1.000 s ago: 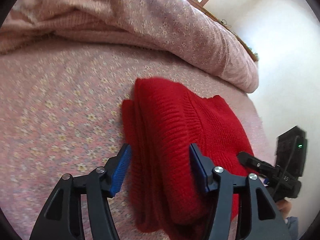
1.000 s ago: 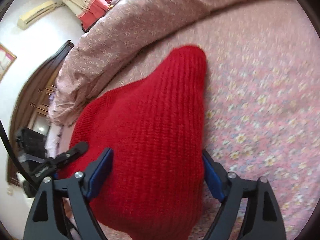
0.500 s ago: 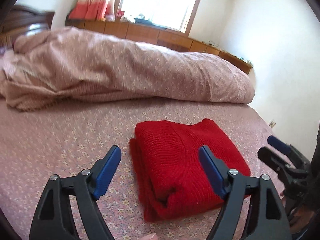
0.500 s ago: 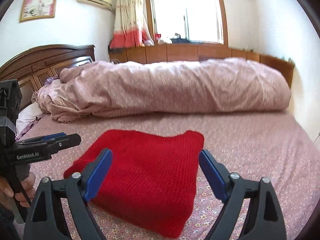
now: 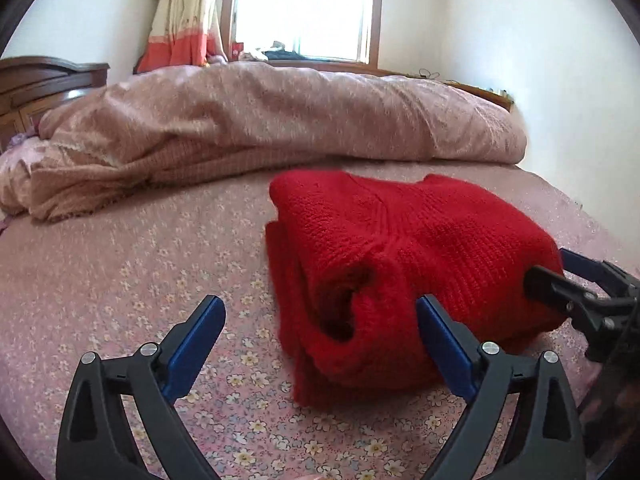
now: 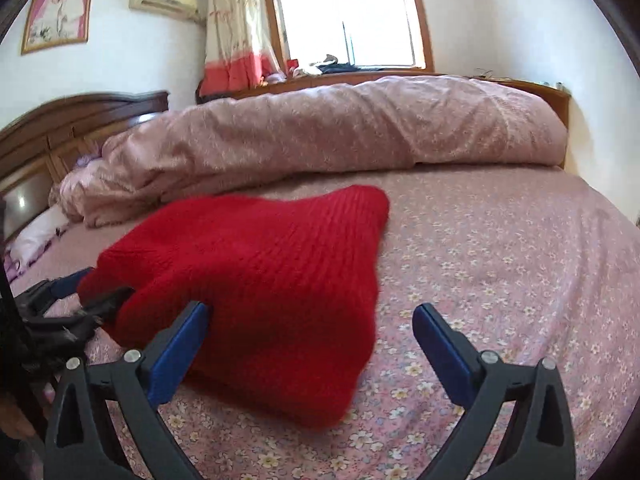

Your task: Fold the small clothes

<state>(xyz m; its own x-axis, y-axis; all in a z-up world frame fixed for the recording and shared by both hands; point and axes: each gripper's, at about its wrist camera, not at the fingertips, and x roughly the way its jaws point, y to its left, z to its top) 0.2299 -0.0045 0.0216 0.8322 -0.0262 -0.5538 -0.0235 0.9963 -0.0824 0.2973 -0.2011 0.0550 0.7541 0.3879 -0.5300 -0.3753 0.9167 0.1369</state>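
On the flowered bedsheet (image 5: pixel 120 264) at our twelve o'clock lies the folded red sweater (image 5: pixel 400 256); our left gripper (image 5: pixel 320 344) and right gripper (image 6: pixel 310 344) are opening wide, clamping nothing.

Floral pink bed (image 5: pixel 120 280), folded red sweater (image 5: pixel 420 248), bunched quilt (image 5: pixel 280 120)

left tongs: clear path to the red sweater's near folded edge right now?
Probably yes. The left tongs are opening, nothing gripped, and the folded red sweater lies right ahead on the floral bedsheet with nothing between. The right tongs sit at its other side.
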